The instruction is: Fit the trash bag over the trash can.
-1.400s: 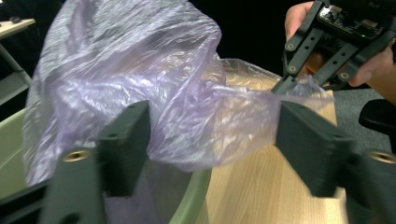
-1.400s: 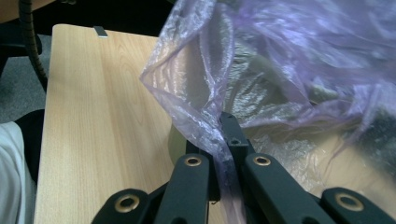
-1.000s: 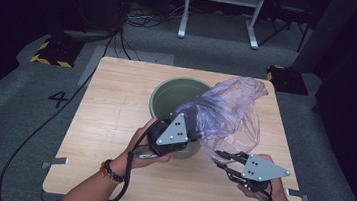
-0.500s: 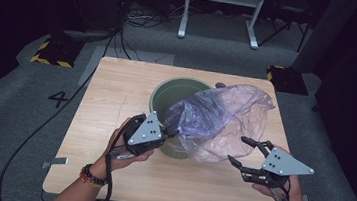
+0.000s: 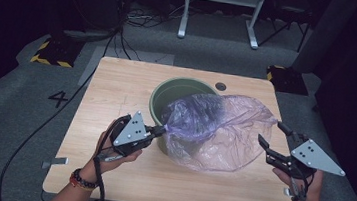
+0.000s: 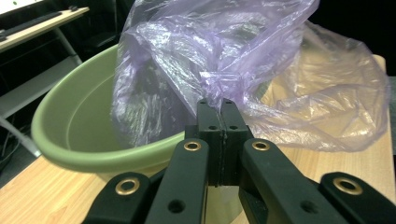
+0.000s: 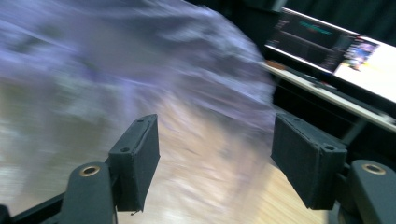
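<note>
A thin purple plastic bag (image 5: 218,130) spills out of a round green bin (image 5: 167,92) and drapes over its right side onto the wooden table (image 5: 117,89). My left gripper (image 5: 160,128) is at the bin's front left, shut on a bunched edge of the bag (image 6: 215,51) just above the bin's rim (image 6: 74,135); its own view shows the pinch (image 6: 216,105). My right gripper (image 5: 271,132) hangs to the right of the bag, clear of it. Its jaws have just been opening and stand open (image 7: 215,158) with nothing between them, the blurred bag (image 7: 140,60) beyond.
A cable hole (image 5: 220,86) sits in the table behind the bin. On the floor beyond are a white frame's legs (image 5: 220,14), cables, and a yellow-and-black striped base (image 5: 48,54). A lit monitor (image 7: 336,51) stands on a desk to the right.
The left gripper has drawn the bag's edge left and down to the bin's front. The right gripper has let go of the bag, opened, and moved away to the right. The bag has sagged.
</note>
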